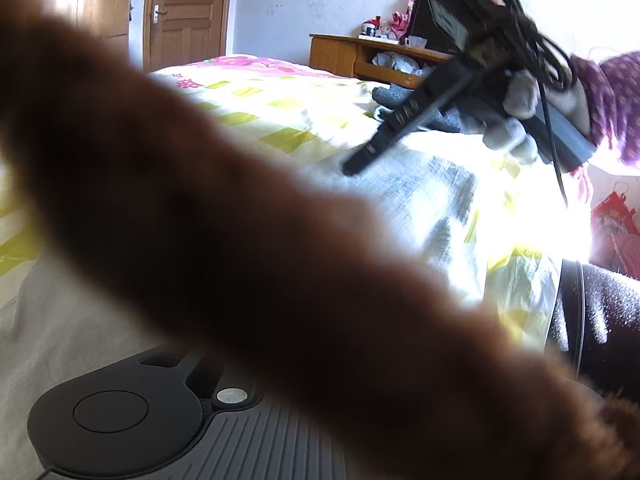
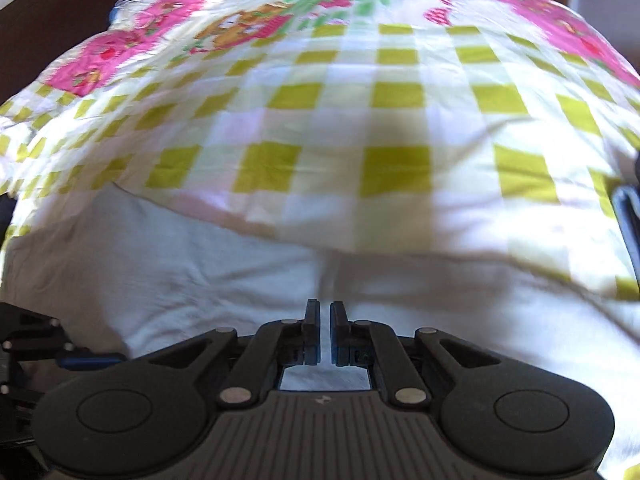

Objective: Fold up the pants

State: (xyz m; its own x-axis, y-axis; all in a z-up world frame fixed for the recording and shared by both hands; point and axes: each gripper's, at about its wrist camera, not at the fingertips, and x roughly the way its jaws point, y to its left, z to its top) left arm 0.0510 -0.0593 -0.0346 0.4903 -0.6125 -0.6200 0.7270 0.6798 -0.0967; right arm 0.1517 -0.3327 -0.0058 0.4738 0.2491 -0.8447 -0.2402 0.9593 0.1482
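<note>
Fuzzy brown pants (image 1: 248, 216) look soft and floppy, best grabbed at the waistband; right gripper (image 2: 325, 320) nearly together on nothing, left gripper's state can't be told.

Fuzzy brown cloth pants (image 1: 248, 248); matt black plastic right gripper (image 2: 325, 330).

A home bedroom: a bed (image 2: 160, 280) spread with a green-checked, pink-flowered quilt (image 2: 360, 120), a panelled wooden door (image 1: 186, 12), and a wooden bedside cabinet (image 1: 348, 54) holding what look like mugs and soft toys.
</note>
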